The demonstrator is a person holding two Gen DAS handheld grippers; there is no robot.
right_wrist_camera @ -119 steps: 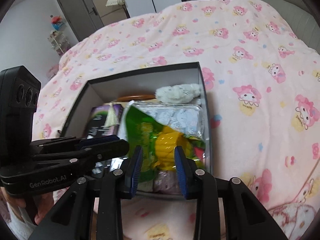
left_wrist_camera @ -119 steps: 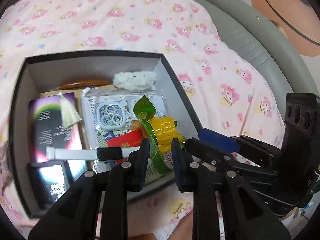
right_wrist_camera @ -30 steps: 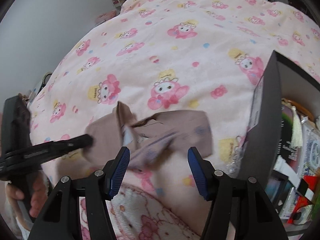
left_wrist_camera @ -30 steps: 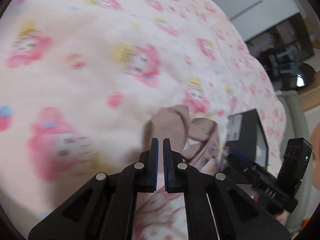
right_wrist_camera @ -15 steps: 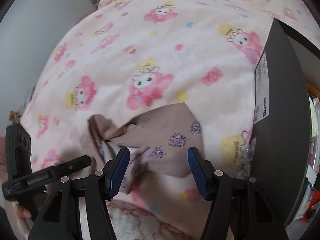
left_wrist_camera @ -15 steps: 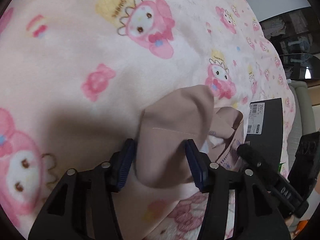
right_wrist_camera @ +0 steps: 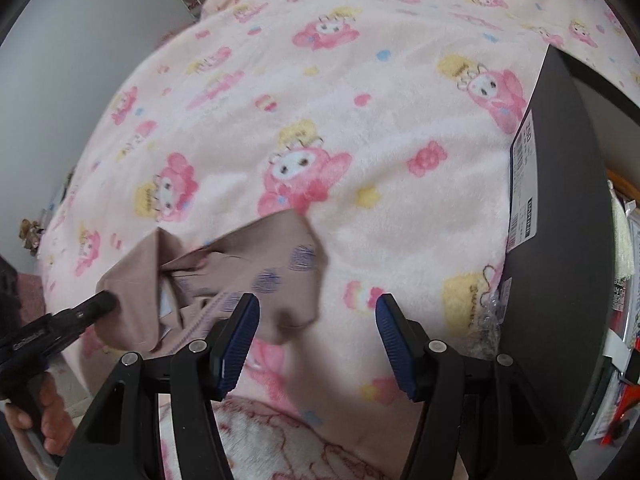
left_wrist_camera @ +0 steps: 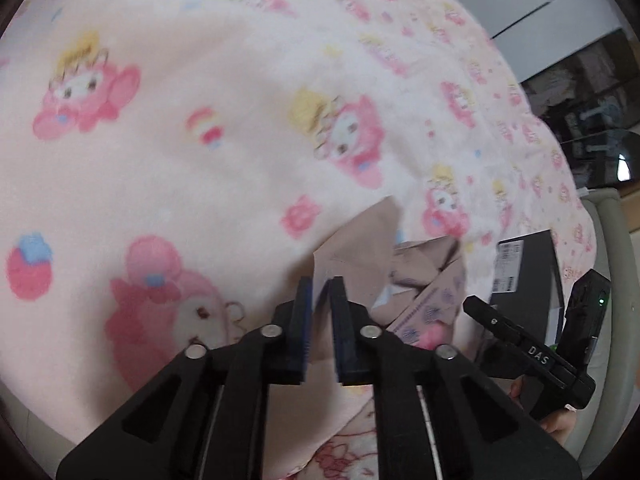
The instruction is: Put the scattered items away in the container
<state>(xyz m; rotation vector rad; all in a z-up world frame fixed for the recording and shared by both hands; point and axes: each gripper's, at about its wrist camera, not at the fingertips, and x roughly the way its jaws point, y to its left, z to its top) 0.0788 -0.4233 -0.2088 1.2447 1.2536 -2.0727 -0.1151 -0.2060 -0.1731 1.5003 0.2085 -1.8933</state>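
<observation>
We see beige printed cloth (right_wrist_camera: 256, 276) crumpled on pink cartoon blanket (right_wrist_camera: 400, 128), beside black box (right_wrist_camera: 560, 220) holding packets, our left gripper (left_wrist_camera: 320, 300) jaws just closing, pinching cloth's edge, our right gripper (right_wrist_camera: 318, 320) spread wide, empty.

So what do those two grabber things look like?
Both are black plastic with silver bolts and ridged blue pads. The left gripper reads "GenRobot.AI" on its side. The right gripper shows "DAS" lettering and a small green light.
</observation>
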